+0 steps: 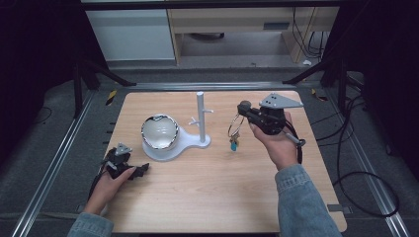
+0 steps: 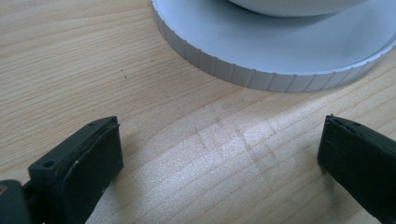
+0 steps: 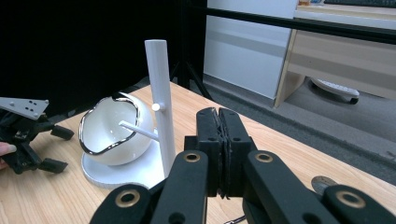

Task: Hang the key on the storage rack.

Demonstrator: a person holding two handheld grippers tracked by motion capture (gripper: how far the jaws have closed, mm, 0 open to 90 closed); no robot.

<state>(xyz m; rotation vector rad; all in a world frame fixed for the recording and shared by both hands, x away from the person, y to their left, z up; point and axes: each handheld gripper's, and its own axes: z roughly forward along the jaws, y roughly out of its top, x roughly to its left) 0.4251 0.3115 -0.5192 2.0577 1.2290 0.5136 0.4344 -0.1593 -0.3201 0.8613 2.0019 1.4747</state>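
Keys (image 1: pixel 234 142) hanging from a thin wire ring (image 1: pixel 235 126), pinched at the ring's top by the right gripper (image 1: pixel 244 107), held in the air at about 3 o'clock from the stand (image 1: pixel 200 118) and just beside its post. Light by the look of it; ring stiff metal and smooth, so likely slippery between flat pads; keys loose, free to swing and clink. Best hold judged to be where it is now: across the wire at the top, load hanging straight below. Slow moves advised so the bunch does not sway when brought to a peg (image 1: pixel 209 111).

Right fingers (image 3: pixel 219 140) pressed together in the right gripper view, the wire too thin to see between them there.

Stand: white post with 2 short pegs, on a white base (image 1: pixel 190 143) shared with a glossy bowl (image 1: pixel 159 131) at 9 o'clock of the post. Bowl looks fragile; worth keeping swinging keys clear of it.

Left gripper (image 1: pixel 129 170) resting on the tabletop (image 1: pixel 207 192) at about 7 o'clock of the bowl, fingers (image 2: pixel 88 161) spread wide, nothing between them, base rim (image 2: pixel 261 77) just ahead.
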